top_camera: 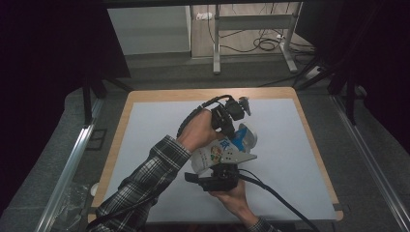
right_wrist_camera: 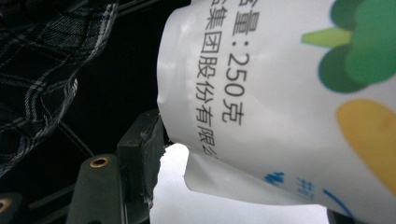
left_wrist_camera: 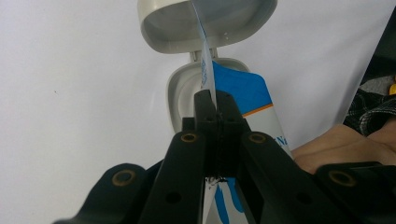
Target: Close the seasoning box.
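Centrally on the counter (top_camera: 145,125), which bears a pale grey mat inside a wooden border, lies one soft white pouch (top_camera: 223,150) printed with blue panels, green and yellow fruit or vegetable motifs, and Chinese text. It has one grey flip-top lid (left_wrist_camera: 205,23), which stands open and hinged back at the far end of the pouch.

Two grippers are present, one in each of the person's hands. The left gripper (top_camera: 231,126) reaches in from the near left, across the top of the pouch, with a plaid sleeve (top_camera: 145,179) behind it. Its jaws are closed on a thin white-and-blue strip (left_wrist_camera: 207,70) that rises from the mouth of the pouch, just below the open lid; in the left gripper view the strip runs edge-on between the two black fingertips (left_wrist_camera: 203,105).

The right gripper (top_camera: 218,178) lies at the near end of the pouch, held from below by the right hand (top_camera: 234,193). Its jaws stand partly apart around the bottom of the pouch; in the right gripper view one black pad (right_wrist_camera: 142,149) is touching the crumpled white edge of the pouch, while the other pad is out of frame, so the far side of the grip cannot be judged.

One black cable (top_camera: 275,195) trails from the right gripper towards the near right corner of the counter. Beyond the far edge stand the legs of one metal frame (top_camera: 251,34) with loose cables on the floor. Nothing lies between the grippers and the pouch.
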The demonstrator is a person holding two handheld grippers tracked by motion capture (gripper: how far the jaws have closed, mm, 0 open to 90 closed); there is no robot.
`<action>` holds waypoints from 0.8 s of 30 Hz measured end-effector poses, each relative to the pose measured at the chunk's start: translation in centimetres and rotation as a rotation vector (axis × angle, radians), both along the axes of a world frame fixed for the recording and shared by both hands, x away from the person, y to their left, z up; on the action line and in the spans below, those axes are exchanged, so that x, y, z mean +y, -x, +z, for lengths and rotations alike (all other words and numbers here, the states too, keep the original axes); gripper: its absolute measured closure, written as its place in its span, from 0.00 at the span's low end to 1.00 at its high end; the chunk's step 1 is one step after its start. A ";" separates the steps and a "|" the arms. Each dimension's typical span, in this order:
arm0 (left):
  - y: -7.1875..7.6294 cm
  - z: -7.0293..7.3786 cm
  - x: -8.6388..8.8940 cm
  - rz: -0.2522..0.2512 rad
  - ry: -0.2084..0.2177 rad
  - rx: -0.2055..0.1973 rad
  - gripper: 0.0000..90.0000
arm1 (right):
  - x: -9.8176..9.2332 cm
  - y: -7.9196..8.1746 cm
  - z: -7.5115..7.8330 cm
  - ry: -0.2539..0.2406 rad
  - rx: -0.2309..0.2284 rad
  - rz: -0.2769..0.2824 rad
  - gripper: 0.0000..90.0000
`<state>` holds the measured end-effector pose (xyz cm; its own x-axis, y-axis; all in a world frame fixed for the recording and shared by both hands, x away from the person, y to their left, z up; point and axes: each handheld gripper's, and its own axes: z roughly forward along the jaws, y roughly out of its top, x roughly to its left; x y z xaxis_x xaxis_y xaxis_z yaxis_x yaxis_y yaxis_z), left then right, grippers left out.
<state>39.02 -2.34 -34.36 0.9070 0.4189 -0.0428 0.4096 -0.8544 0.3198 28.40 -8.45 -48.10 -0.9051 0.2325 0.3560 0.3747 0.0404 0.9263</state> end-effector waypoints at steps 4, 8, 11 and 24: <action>0.0 0.0 0.0 0.001 0.000 0.000 1.00 | 0.0 0.0 0.0 0.002 0.001 0.000 0.41; -0.1 -0.1 -0.1 0.000 -0.003 0.002 1.00 | 0.0 0.0 0.0 0.001 0.002 0.000 0.41; -0.1 -0.1 -0.1 0.000 -0.004 0.001 1.00 | 0.0 0.0 0.0 0.002 0.000 0.001 0.41; -0.1 -0.2 -0.3 -0.004 -0.006 0.006 1.00 | 0.0 0.0 0.0 -0.001 -0.001 0.002 0.41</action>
